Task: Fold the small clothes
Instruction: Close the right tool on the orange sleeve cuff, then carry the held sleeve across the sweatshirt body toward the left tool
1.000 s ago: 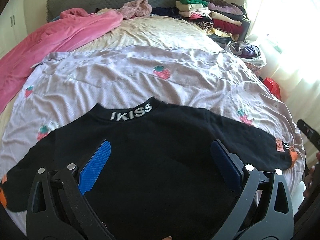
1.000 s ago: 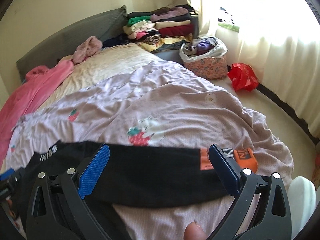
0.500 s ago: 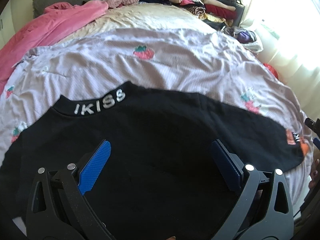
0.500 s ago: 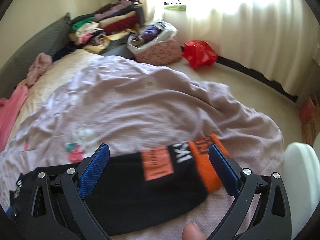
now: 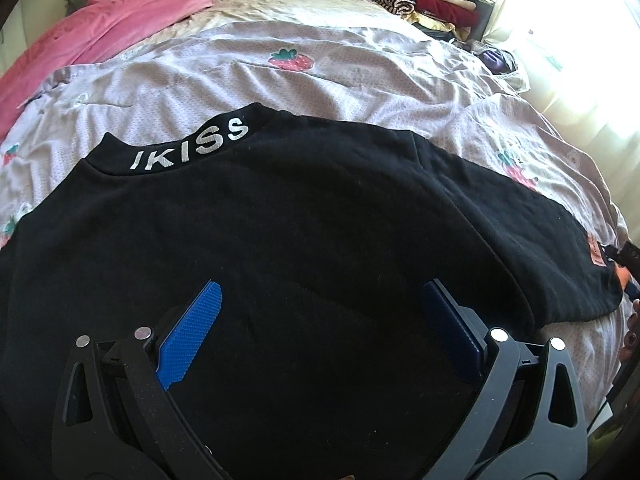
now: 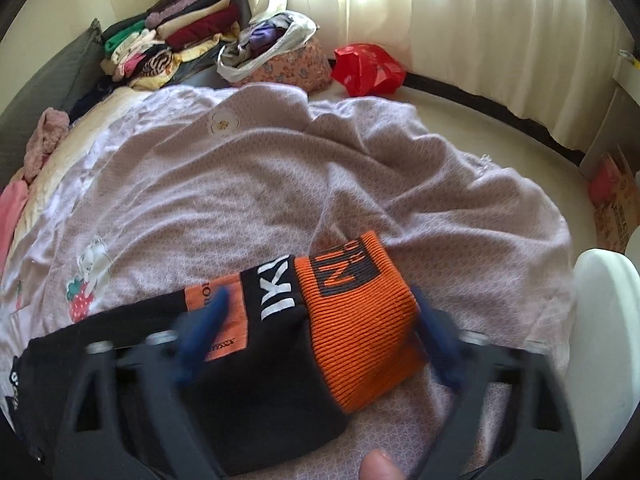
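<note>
black sweater (image 5: 304, 240) lies flat on the bed, spread on a lilac strawberry-print blanket (image 5: 280, 92). collar (image 5: 188, 148) points away from the left wrist camera toward the headboard end, so the body axis runs near to far in that view. right sleeve (image 6: 248, 344) stretches out sideways, its long axis crossing the right wrist view from lower left to right, cuff end rightmost

sweater looks plain black, white "ikiss" lettering on the collar band, mostly smooth with a soft fold line down the right shoulder. sleeve has an orange patch, a white-letter band, then a ribbed orange cuff (image 6: 360, 332) with a dark block print

left hand-held gripper (image 5: 320, 320) is wide apart, released, blue pads (image 5: 192, 332) hanging over the sweater's lower body; whether the tips touch the cloth cannot be told, nothing is between them but flat fabric below

right hand-held gripper (image 6: 320, 332) is blurred, jaws closing, the orange cuff and sleeve end sit between the two blue fingers (image 6: 204, 328); right finger is at the cuff's edge, the pads do not look clamped on it. a fingertip (image 6: 380, 464) of the person shows at the bottom edge

pink garment (image 5: 108, 36) lies along the left side of the bed, a stack of folded clothes (image 6: 172, 44) sits at the far end beside the head of the bed, a floral basket (image 6: 280, 60) and a red bag (image 6: 368, 68) are on the floor near the curtain (image 6: 480, 32)
</note>
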`<state>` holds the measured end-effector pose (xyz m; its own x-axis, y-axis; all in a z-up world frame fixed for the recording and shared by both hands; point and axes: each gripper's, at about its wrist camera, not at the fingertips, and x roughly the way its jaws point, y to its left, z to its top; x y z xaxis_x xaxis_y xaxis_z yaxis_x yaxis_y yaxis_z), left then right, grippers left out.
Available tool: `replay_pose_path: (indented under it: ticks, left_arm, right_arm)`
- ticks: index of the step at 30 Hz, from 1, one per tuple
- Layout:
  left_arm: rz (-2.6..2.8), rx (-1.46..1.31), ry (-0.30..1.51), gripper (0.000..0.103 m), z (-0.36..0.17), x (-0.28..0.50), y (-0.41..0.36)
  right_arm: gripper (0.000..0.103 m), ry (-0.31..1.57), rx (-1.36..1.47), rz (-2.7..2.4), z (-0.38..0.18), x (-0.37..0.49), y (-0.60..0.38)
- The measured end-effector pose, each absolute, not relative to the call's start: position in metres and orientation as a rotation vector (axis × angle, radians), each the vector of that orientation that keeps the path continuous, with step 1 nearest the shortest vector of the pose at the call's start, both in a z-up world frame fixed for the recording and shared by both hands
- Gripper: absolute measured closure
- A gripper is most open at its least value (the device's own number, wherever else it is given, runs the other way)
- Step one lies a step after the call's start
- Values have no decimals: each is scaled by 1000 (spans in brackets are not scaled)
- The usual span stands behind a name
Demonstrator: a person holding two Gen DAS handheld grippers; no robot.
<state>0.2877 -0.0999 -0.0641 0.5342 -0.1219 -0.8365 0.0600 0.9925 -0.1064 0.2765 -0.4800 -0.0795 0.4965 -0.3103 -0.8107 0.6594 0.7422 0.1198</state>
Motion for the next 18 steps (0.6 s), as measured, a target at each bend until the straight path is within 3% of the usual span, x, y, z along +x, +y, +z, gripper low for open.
replay_pose_path:
  ticks: [4, 5, 6, 18]
  left_arm:
    - [-122, -102, 990, 9, -62, 283, -93]
    - [-125, -114, 984, 9, -61, 281, -91]
    - [-126, -124, 979, 9, -60, 279, -89]
    - [-78, -170, 956, 9, -43, 266, -56]
  right_arm:
    - [76, 839, 433, -531, -70, 276, -472]
    - [87, 829, 428, -506, -66, 275, -469]
    - [90, 818, 429, -491, -63, 274, -468]
    - [95, 622, 391, -29, 12, 273, -383]
